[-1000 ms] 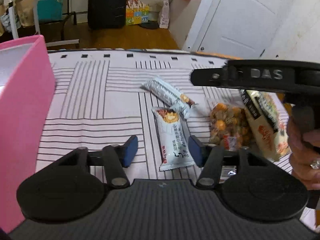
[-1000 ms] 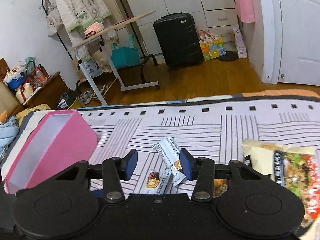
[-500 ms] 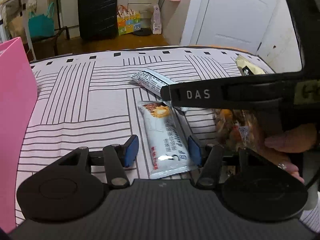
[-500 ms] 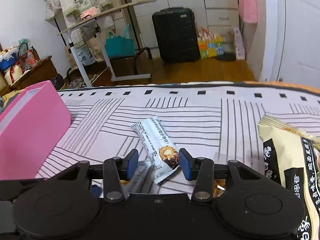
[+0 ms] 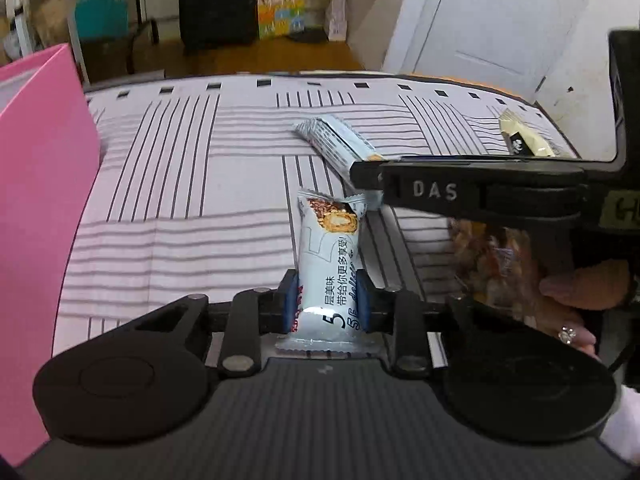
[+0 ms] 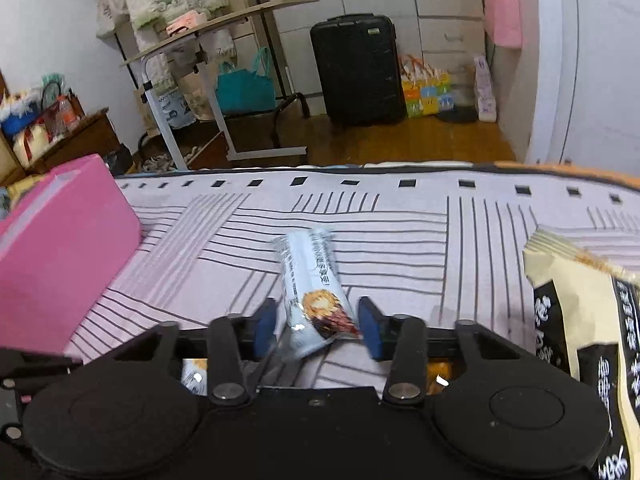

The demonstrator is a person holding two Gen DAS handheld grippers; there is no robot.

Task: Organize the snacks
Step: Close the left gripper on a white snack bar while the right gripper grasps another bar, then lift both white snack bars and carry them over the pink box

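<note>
Two pale blue-white snack bars lie on the striped bedspread (image 5: 180,200). My left gripper (image 5: 326,306) is closing; its blue pads press both sides of the nearer bar (image 5: 328,248), near its lower end. In the left wrist view, the black body of the right gripper (image 5: 480,192) reaches across over the farther bar (image 5: 336,144). In the right wrist view, my right gripper (image 6: 318,326) is closing around that farther bar (image 6: 312,276), its blurred pads at the bar's near end. The left-held bar (image 6: 194,378) peeks out below.
A pink box (image 5: 40,200) stands at the left edge (image 6: 60,248). A cream noodle bag (image 6: 580,320) lies at the right, and a clear bag of orange snacks (image 5: 496,264) by the person's hand (image 5: 580,288). Beyond the bed are a suitcase (image 6: 356,68) and a side table.
Both grippers' jaws have come together, each around its own snack bar. The right gripper has dropped lower onto the farther bar, which now sits tilted between its pads.
</note>
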